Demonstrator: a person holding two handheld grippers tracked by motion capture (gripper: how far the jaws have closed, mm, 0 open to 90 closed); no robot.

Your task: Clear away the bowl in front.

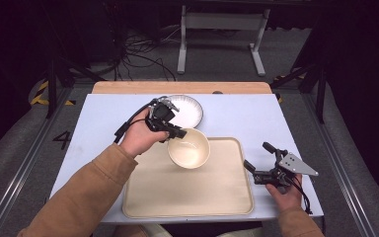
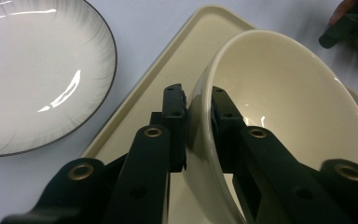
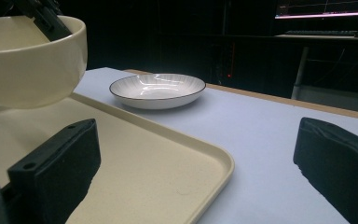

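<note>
Plate [image 1: 185, 109]: white with a dark rim, resting on the worktop [image 1: 246, 118] beyond the tray's far left corner, untouched.
Left claw [image 1: 177, 133]: pinching the cream bowl's near rim, one jaw inside and one outside (clear in the left gripper view).
Bowl [image 1: 189, 148]: held tilted, just above the far part of the tray [image 1: 187, 190]; in the right gripper view its base looks clear of the tray.
Right claw [image 1: 257, 163]: spread wide, holding nothing, beside the tray's right edge.
Progress: bowl gripped and carried over the tray; setting it down and letting go appear left to do.
</note>
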